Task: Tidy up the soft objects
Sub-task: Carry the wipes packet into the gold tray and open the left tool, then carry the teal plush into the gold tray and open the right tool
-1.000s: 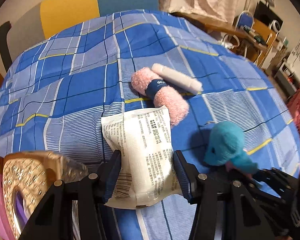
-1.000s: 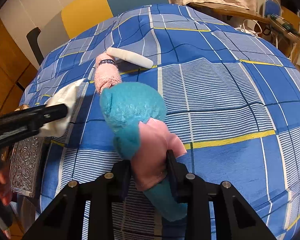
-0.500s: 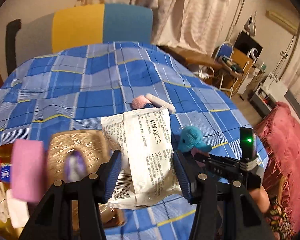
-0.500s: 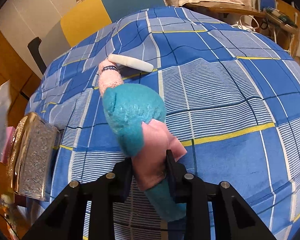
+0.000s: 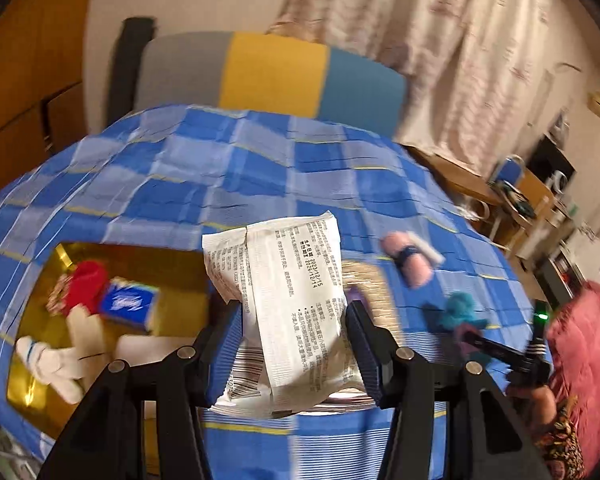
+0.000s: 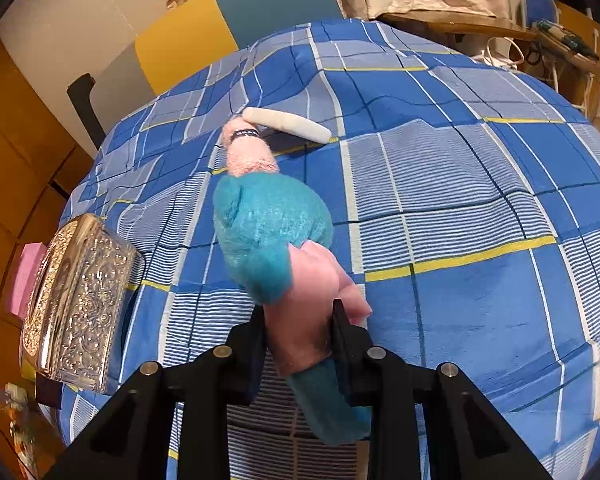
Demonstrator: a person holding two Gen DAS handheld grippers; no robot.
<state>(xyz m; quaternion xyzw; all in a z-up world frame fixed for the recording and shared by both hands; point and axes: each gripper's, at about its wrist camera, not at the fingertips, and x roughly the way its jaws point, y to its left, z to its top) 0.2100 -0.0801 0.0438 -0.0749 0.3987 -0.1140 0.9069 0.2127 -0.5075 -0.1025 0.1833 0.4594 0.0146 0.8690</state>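
Task partly done: a red plush (image 5: 85, 282) and tissue pack (image 5: 130, 301) already lie in the gold box (image 5: 32, 394), while the left tongs (image 5: 294, 344) grip a white packet (image 5: 296, 300) above it, the right tongs (image 6: 298, 344) clamp the teal plush (image 6: 270, 232) (jaws tightening), and two rolls (image 6: 252, 150) remain on the bed (image 6: 480, 200).

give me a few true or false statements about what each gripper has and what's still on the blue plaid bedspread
1. The left gripper grips a white printed packet. True.
2. The right gripper is empty. False: a teal and pink plush toy sits between its jaws, which are closing on it.
3. A pink rolled towel with a dark band lies on the bedspread, next to a white roll. True.
4. The golden box is empty. False: it holds a red and white plush and a blue tissue pack.
5. The embossed silver box is open. False: it is closed.
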